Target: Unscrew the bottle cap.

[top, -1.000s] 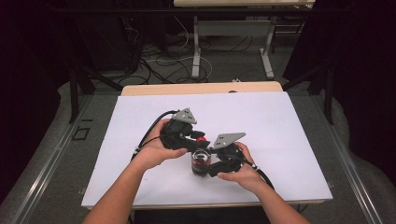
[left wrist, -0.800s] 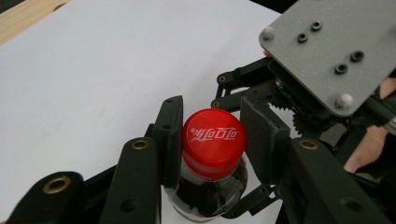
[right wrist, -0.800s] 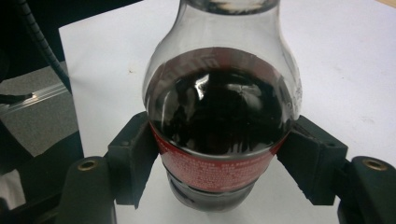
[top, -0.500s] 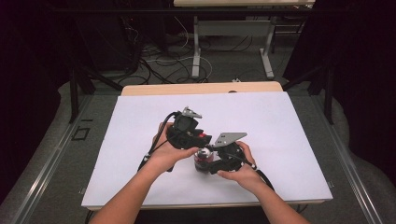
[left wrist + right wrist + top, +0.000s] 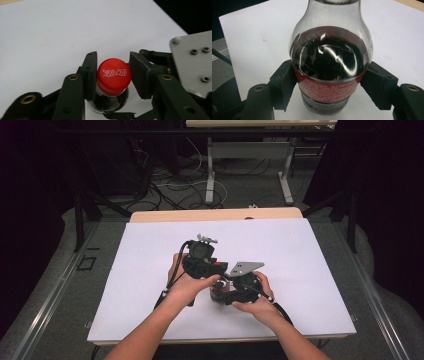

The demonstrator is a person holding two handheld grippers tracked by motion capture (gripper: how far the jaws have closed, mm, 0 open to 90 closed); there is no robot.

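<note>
Since the earlier frame the left hand has shifted slightly nearer the right hand, and the left gripper (image 5: 113,75) has just been opening its jaws around the red cap (image 5: 114,76). The cap sits between the pads: the left pad looks about touching it, the right pad stands just clear, so the grip is released. Right gripper (image 5: 329,82) clenched on the cola bottle (image 5: 329,62), one pad on each side of the red label band, unmoved. Bottle upright on the white table (image 5: 310,250), between both hands near the front edge. Dark liquid fills the body up to the shoulder.
</note>
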